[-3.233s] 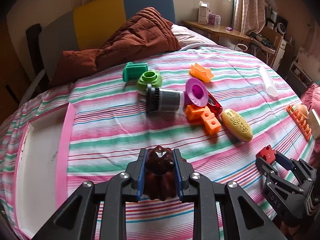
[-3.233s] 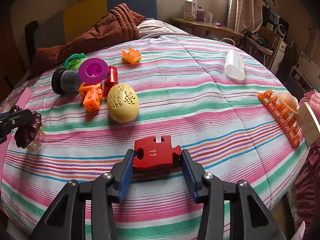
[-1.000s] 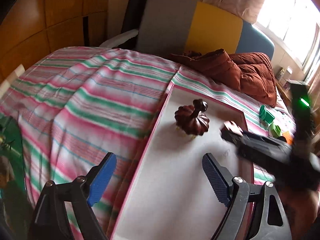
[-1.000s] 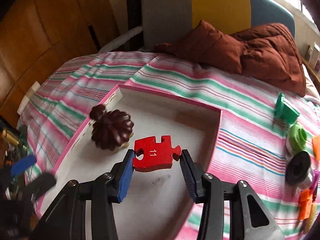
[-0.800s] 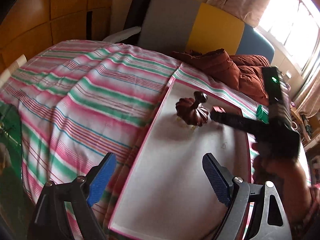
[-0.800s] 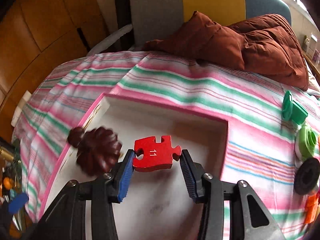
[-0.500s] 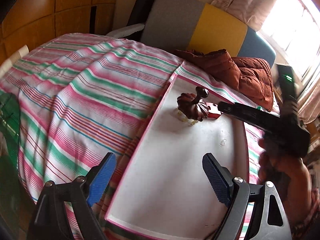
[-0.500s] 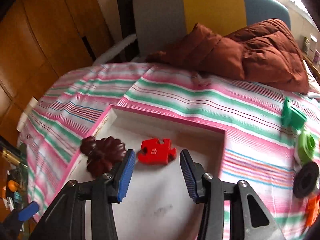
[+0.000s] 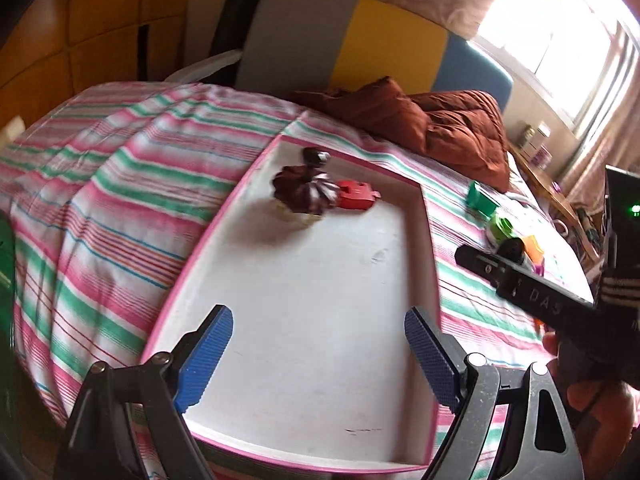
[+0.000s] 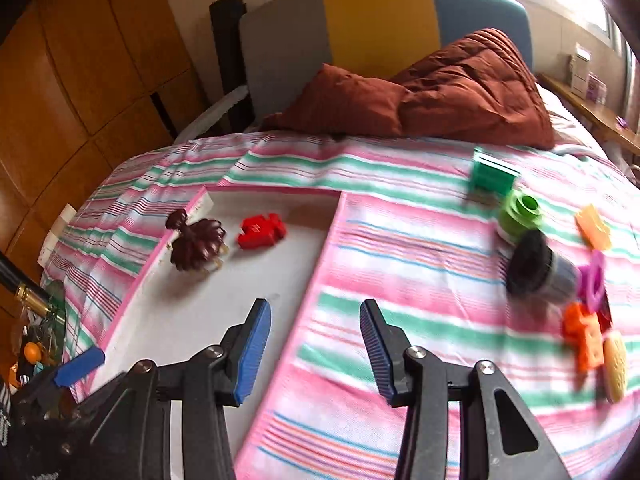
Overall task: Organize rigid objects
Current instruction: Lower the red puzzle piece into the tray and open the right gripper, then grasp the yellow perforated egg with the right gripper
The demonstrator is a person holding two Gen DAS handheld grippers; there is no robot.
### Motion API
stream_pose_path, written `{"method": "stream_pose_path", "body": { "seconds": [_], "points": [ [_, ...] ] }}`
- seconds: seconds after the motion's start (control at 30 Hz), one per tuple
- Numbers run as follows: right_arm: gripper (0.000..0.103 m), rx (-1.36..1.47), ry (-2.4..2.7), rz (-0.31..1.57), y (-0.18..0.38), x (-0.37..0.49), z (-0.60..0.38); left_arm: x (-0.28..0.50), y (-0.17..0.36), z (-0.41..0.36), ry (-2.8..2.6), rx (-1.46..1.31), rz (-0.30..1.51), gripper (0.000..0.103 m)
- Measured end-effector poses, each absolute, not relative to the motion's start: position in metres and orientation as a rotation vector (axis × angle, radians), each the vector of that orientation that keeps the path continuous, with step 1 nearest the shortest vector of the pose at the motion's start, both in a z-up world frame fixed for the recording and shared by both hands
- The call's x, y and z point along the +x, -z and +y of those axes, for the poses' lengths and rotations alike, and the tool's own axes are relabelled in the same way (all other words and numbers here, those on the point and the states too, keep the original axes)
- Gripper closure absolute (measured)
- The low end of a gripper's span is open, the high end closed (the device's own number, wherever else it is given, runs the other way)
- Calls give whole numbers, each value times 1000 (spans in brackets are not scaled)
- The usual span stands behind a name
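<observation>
A pink-rimmed white tray (image 9: 430,248) (image 10: 316,276) lies on the striped bedspread. Near its far end rest a dark brown pumpkin-shaped mould (image 9: 302,190) (image 10: 198,242) and, right beside it, a red puzzle piece (image 9: 356,196) (image 10: 262,230). My left gripper (image 9: 318,344) hangs open over the tray's near end, nothing between its blue pads. My right gripper (image 10: 316,336) is open and empty, straddling the tray's right rim; its black body (image 9: 532,292) and the hand holding it show at the right of the left wrist view.
Loose toys lie on the bed to the right: a green block (image 10: 492,174), a green ring (image 10: 520,210), a black-capped cylinder (image 10: 540,266), purple, orange and yellow pieces (image 10: 588,336). A brown quilt (image 10: 440,92) and headboard are behind. The bed edge drops off at left.
My right gripper let go of the red puzzle piece beside the brown mould and drew back to the right. My left gripper pulled back slightly, still open.
</observation>
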State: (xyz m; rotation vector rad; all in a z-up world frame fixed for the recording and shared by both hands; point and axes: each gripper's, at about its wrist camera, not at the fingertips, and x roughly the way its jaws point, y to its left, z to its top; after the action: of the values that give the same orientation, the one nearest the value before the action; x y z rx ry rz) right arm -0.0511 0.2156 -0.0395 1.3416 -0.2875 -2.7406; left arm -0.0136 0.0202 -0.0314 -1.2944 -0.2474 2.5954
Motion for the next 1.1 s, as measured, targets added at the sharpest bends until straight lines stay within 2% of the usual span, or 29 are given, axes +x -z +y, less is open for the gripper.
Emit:
{"method": "stream_pose_path", "body": {
  "seconds": [0.4, 0.47, 0.53, 0.73, 0.87, 1.1],
  "points": [
    [56, 1404, 2867, -321, 59, 29, 285, 6, 25, 73, -2451, -1267, -161, 14],
    [56, 1415, 2904, -332, 63, 43, 301, 10, 26, 84, -2424, -1270, -138, 11],
    [56, 1437, 2933, -360, 69, 56, 318, 14, 25, 94, -2410, -1269, -102, 8],
    [56, 1373, 3090, -488, 70, 94, 377, 23, 24, 124, -2356, -1255, -22, 8],
    [55, 1305, 3205, -520, 57, 95, 419, 25, 25, 139, -2327, -1260, -2, 8],
    [55, 1390, 3169, -469, 68, 65, 456, 29, 27, 156, -2295, -1286, 23, 8]
  ]
}}
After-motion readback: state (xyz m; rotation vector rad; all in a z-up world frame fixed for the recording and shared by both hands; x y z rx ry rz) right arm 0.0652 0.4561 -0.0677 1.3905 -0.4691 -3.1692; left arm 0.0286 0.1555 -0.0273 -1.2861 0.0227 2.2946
